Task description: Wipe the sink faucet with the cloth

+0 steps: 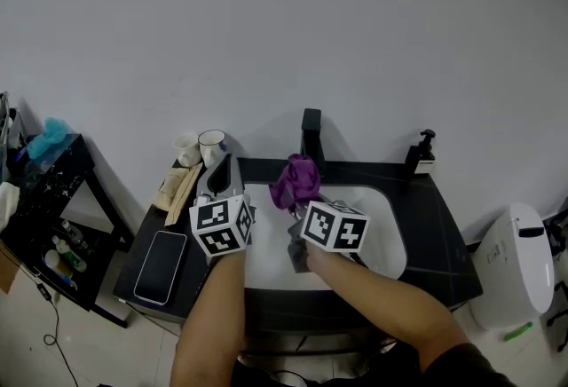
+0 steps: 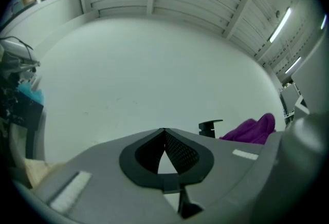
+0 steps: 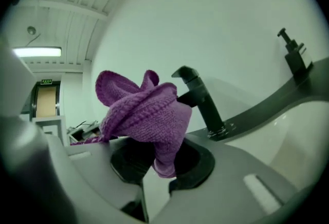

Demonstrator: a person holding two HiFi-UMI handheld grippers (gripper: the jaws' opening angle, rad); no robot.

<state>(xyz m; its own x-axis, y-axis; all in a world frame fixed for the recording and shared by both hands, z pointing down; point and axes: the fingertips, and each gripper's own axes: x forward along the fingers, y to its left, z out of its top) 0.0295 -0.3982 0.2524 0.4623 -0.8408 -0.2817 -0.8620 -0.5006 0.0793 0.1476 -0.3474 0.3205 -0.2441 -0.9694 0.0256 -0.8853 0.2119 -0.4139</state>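
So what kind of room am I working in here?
Probably a washroom or bathroom corner: a white sink basin set in a dark counter, a black faucet behind it, and a pump soap bottle by the wall.

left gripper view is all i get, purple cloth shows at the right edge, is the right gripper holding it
Observer: Yes. The right gripper is shut on the cloth, which bunches up above its jaws.
Operator: is it wiping yet
Observer: In the right gripper view the cloth overlaps the spout of the faucet; I cannot tell whether they touch.
Operator: anything lying left of me
Observer: A phone lies flat on the counter, left of the sink.
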